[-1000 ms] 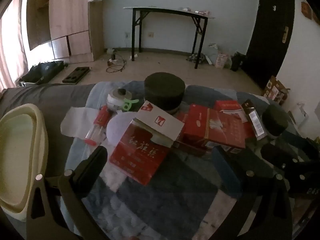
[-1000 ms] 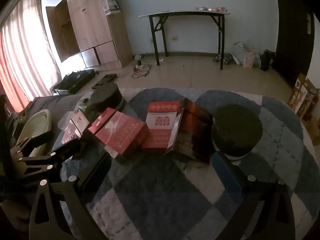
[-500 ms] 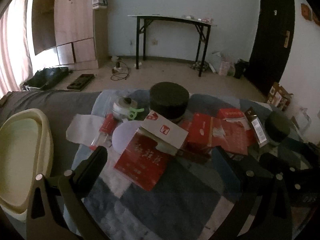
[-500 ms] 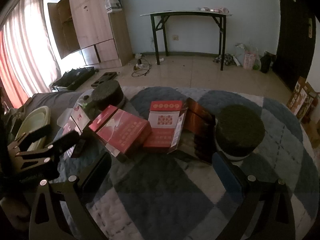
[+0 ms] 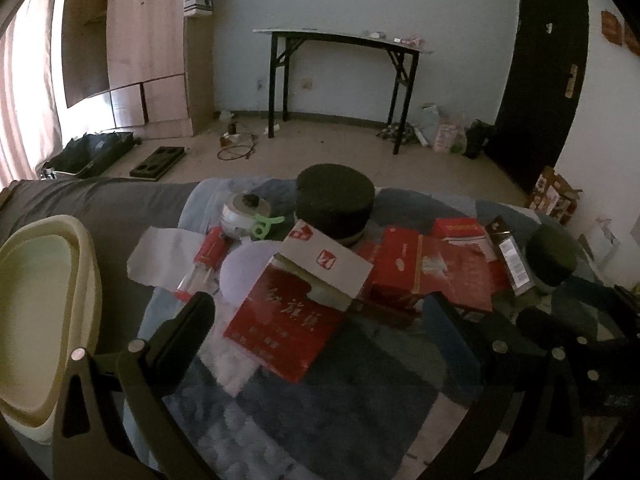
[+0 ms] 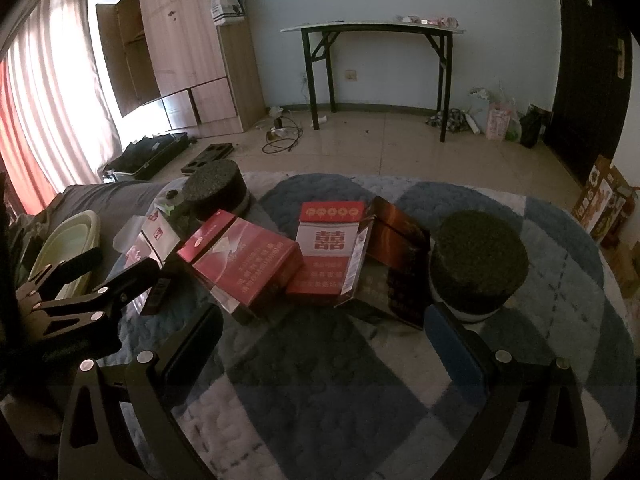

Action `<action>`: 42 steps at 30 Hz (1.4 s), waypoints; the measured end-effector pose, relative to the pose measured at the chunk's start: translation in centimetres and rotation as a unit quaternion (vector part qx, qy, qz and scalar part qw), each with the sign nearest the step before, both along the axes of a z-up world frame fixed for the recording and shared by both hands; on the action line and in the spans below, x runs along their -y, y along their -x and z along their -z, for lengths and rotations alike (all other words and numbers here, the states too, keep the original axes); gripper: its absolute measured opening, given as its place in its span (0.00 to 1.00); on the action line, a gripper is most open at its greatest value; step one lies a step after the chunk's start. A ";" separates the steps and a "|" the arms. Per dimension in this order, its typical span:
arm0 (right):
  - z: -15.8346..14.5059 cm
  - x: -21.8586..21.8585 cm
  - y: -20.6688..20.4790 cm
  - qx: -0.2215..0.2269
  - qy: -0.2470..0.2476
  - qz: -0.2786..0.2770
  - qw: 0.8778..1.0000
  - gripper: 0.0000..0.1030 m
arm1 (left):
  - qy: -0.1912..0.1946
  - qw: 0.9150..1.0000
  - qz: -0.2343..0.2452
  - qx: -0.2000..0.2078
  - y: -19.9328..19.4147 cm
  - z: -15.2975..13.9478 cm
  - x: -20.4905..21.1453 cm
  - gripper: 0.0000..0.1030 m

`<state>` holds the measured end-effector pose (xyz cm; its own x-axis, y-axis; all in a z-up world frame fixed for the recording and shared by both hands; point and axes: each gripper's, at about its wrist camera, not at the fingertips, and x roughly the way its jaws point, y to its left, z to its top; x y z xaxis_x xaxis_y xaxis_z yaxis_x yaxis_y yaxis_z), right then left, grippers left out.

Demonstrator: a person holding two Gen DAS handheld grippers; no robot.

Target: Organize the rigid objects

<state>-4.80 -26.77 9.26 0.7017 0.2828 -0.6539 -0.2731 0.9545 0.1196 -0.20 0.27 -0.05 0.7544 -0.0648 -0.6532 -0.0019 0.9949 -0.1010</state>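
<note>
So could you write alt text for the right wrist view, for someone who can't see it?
An open, empty two-finger tool hovers over a blue-and-white checked quilt strewn with red boxes and two dark round containers. The other tool, also open, shows at the left near a pale basin.

Under my fingers lies a quilted blanket (image 6: 320, 380), soft matt cloth in blue and white patches with stitched puckers. The red box (image 5: 280, 332) before my left gripper (image 5: 316, 320) is glossy card, and the white box (image 5: 328, 260) lying on it looks like matt paperboard. The two dark round blocks (image 6: 478, 256) have a coarse, grainy, foam-like surface. The cream basin (image 5: 44, 300) at my left is smooth plastic. My fingers (image 6: 192, 340) are matt black with bright metal screw heads. The wardrobe (image 6: 180, 40) shows pale wood grain.
</note>
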 end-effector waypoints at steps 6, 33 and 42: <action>0.1 -0.3 0.0 -0.003 0.010 -0.001 1.000 1.00 | 0.005 1.000 0.008 -0.010 -0.2 0.3 0.3 1.00; 0.5 -1.0 -0.2 -0.010 0.029 -0.005 1.000 1.00 | 0.012 1.000 -0.013 -0.015 -0.2 0.3 -0.9 1.00; 0.8 -1.5 -0.3 -0.019 0.047 -0.010 0.999 1.00 | 0.012 1.000 -0.013 -0.016 -0.3 0.3 -1.0 1.00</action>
<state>-4.52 -25.30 8.42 0.6704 0.2322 -0.7047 -0.2891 0.9564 0.0402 0.10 1.22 -0.38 0.7352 -0.0616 -0.6751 -0.0310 0.9918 -0.1242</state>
